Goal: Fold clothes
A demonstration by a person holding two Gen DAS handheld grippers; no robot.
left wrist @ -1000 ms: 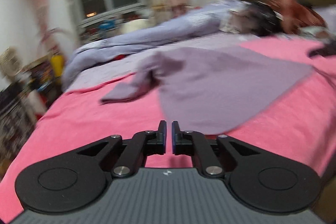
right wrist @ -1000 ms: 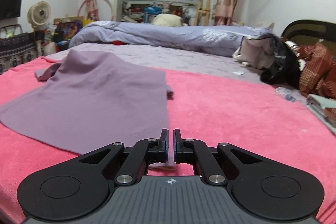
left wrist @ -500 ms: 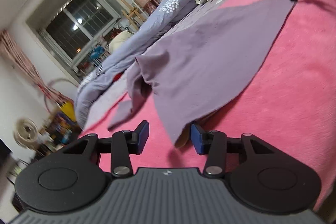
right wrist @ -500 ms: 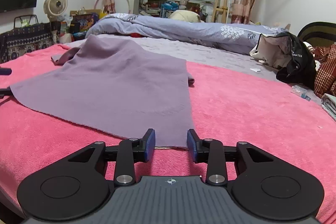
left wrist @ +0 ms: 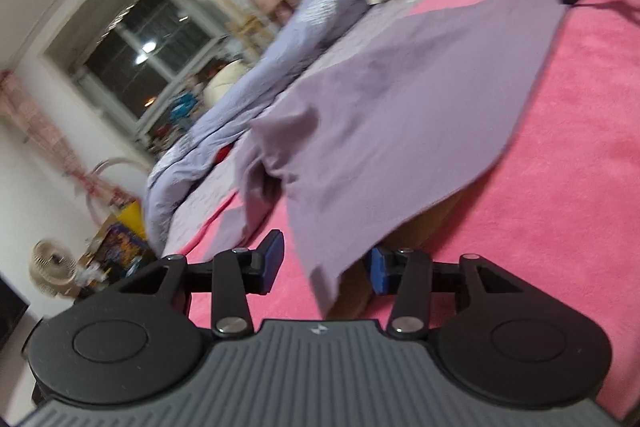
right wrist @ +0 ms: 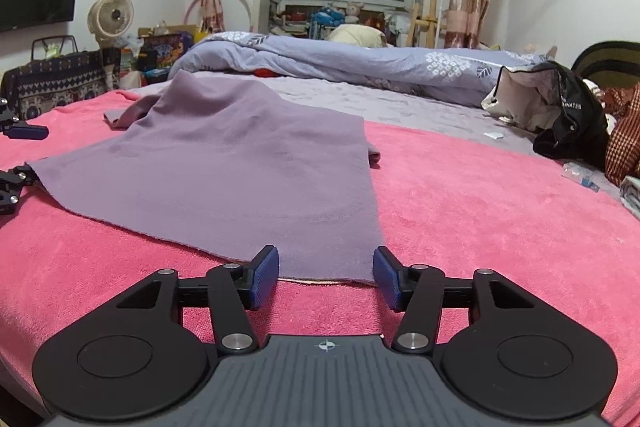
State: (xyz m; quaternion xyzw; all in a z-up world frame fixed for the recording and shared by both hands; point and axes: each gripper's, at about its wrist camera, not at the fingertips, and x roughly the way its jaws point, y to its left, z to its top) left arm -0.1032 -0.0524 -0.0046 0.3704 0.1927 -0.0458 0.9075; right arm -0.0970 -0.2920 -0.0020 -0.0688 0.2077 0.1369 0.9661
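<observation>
With both tools spread wide and gripping nothing, the purple garment [right wrist: 240, 179] lies flat on the pink bed [right wrist: 480, 227]. Right tool [right wrist: 326, 275] straddles its near right corner; left tool [left wrist: 324, 263] straddles the near left corner. Pinch both corners evenly, catching all layers, then lift together.

This is a home bedroom: a bed with pink blanket [right wrist: 480, 219], a lilac duvet [right wrist: 340, 63] at twelve o'clock, a fan [right wrist: 111, 14] at ten o'clock.
</observation>
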